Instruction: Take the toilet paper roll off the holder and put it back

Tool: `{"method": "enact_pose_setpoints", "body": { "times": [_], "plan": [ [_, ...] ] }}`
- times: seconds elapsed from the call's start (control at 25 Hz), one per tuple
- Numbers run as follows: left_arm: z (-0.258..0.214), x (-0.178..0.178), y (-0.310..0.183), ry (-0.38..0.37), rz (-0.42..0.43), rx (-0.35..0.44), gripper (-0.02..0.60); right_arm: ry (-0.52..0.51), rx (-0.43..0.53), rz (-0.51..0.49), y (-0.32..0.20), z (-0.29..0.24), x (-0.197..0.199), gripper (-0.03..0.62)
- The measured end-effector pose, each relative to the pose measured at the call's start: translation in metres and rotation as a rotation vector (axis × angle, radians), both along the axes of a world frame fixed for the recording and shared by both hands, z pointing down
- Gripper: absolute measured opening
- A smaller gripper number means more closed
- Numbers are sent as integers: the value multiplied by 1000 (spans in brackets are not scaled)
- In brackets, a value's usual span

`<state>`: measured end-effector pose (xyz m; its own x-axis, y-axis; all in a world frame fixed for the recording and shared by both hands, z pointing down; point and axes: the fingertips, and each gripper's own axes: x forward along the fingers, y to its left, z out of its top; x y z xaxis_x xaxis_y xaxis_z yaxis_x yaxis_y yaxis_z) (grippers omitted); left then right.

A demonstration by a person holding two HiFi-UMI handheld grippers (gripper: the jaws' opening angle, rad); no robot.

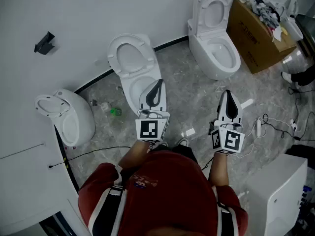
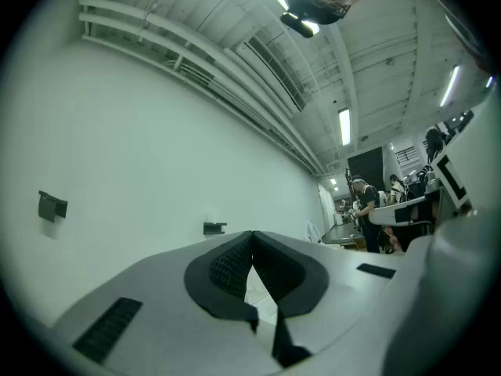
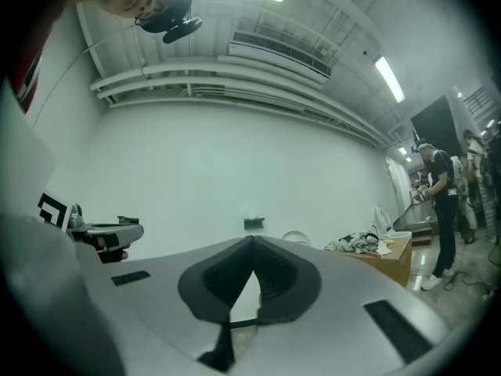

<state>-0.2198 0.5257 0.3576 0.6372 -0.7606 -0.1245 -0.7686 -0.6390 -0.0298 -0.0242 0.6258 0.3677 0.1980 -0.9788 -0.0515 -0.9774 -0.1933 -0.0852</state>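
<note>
- White, smooth toilets [image 1: 129, 58] with oval bowls stand on a grey marble floor [image 1: 192, 98].
- Small black boxy holder [image 1: 44, 43] sits on the plain wall [image 1: 98, 9], far left.
- Both left tongs [image 1: 158, 82] and right tongs [image 1: 228, 93] are squeezed shut, ribbed black inside, holding nothing.
- Brown cardboard box [image 1: 248, 38], far right.

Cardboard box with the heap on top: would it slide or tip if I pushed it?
The cardboard box looks wide and sits flat, so it would probably slide rather than tip. The floor looks polished, which should help. The heap of rags looks loose and may spill.
</note>
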Motion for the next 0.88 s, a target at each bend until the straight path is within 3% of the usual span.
{"method": "enact_pose_setpoints", "body": {
  "times": [0.4,0.64,0.88],
  "plan": [
    [-29,-118,69,7,39,48,18,15,13,-42,62,-26,-132,8],
    [-39,-157,82,18,52,63,18,41,43,-33,75,-37,-174,8],
    [-25,-168,73,-7,60,48,18,49,50,-17,71,-35,-186,8]
  ]
}}
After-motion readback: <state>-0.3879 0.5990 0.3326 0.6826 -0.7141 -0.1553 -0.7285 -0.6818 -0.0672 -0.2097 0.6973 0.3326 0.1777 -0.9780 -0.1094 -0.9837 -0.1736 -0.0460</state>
